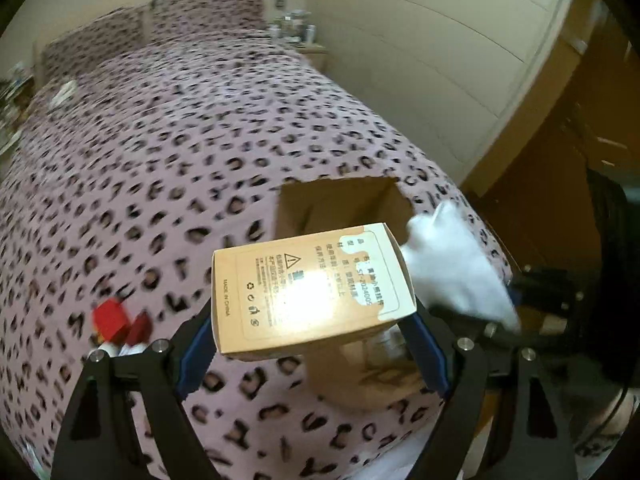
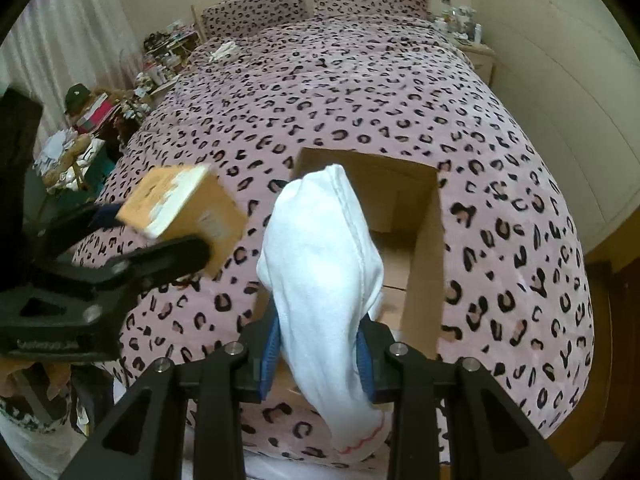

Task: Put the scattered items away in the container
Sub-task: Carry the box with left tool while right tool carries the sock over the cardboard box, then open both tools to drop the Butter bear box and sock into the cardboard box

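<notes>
The bed [image 2: 360, 92] is serving as the work surface, its spotted cover bearing an open cardboard box [image 2: 424, 248] near the foot, within reach of both hands. The left gripper [image 1: 312, 320] is clamping a tan carton [image 1: 312, 288] across its width, jaws wide, beside the box. The right gripper [image 2: 318, 348] is pinching a white sock [image 2: 324, 264] narrowly above the opening, seemingly for dropping. A red-capped item [image 1: 110, 318] is lying loose on the cover.
</notes>
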Demonstrator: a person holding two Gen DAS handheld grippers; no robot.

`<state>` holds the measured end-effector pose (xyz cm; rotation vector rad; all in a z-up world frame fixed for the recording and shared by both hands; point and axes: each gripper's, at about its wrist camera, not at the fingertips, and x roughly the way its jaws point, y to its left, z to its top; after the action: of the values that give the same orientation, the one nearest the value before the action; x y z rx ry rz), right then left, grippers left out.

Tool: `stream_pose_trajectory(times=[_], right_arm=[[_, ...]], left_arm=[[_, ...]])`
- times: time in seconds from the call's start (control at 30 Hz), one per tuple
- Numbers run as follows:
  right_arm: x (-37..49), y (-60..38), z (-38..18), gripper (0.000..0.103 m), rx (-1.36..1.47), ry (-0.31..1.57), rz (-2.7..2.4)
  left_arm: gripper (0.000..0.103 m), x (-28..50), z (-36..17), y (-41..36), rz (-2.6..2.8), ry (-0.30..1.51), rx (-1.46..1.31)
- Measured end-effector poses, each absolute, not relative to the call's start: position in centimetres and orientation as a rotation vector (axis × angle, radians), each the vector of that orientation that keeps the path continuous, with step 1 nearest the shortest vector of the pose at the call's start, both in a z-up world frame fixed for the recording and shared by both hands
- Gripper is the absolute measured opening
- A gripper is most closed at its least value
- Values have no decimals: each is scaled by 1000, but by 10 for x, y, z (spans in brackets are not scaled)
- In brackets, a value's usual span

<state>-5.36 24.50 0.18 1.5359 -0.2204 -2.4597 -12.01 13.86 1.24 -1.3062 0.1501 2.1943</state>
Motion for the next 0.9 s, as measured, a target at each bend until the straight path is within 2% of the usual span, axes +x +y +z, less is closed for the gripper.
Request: stream_pose_trajectory(times=[0.2,0.6,0.7,0.9], right_arm=[[-54,255,-13,33,1556,-235,-2450],[-68,269,-28,33,1608,-258,-2448],[-70,272,-27,39,1651,-248,-2457],[-67,274,-23,42,1649,-241,-2474]], left_arm=[[85,-140,-4,178,2131,152,-1335],[86,-167,-39,198,2051,148,-1416],[87,-169,-40,204,2023,149,-1431],[88,-166,-35,205,2030,156,-1436]])
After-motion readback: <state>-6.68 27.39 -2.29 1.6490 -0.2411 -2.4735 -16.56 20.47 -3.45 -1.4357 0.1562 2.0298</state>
